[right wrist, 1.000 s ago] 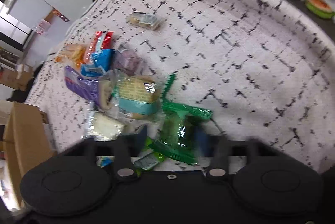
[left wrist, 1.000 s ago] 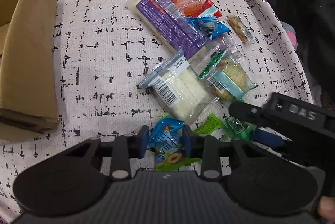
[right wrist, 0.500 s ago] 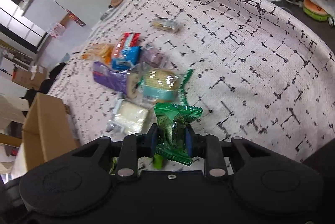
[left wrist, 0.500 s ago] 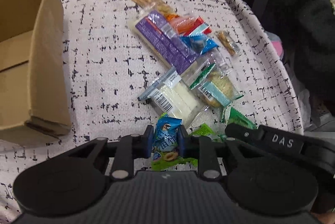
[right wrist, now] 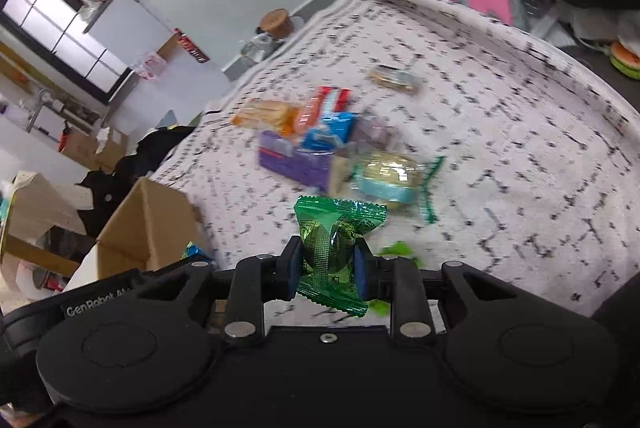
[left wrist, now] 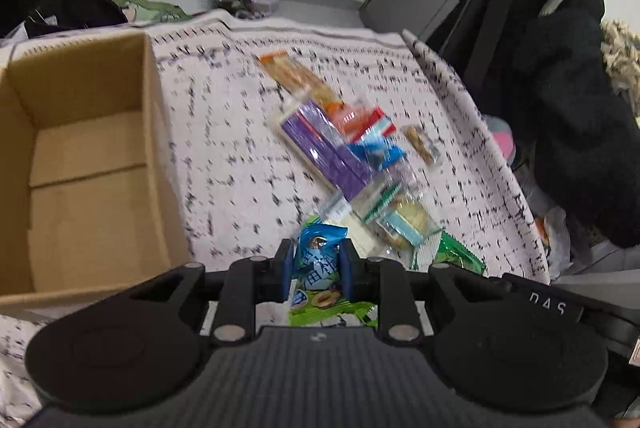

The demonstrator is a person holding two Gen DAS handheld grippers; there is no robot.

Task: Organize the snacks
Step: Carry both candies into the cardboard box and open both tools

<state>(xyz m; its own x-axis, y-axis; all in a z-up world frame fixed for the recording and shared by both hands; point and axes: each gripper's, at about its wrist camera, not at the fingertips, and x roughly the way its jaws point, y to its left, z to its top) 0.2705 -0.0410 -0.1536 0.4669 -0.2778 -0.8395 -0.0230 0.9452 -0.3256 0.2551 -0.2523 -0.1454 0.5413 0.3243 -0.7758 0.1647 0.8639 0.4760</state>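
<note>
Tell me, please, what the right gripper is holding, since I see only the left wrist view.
Observer: The right gripper is shut on a green packet, lifted off the cloth.
Operator: Could you say whether the box shows on that side?
Observer: Yes, one corner of the box sits at the left of the right wrist view, beside the left gripper's body.
Operator: Is anything beyond the cloth there that I lack?
Observer: A pink and grey plush item lies past the cloth's far edge.
</note>
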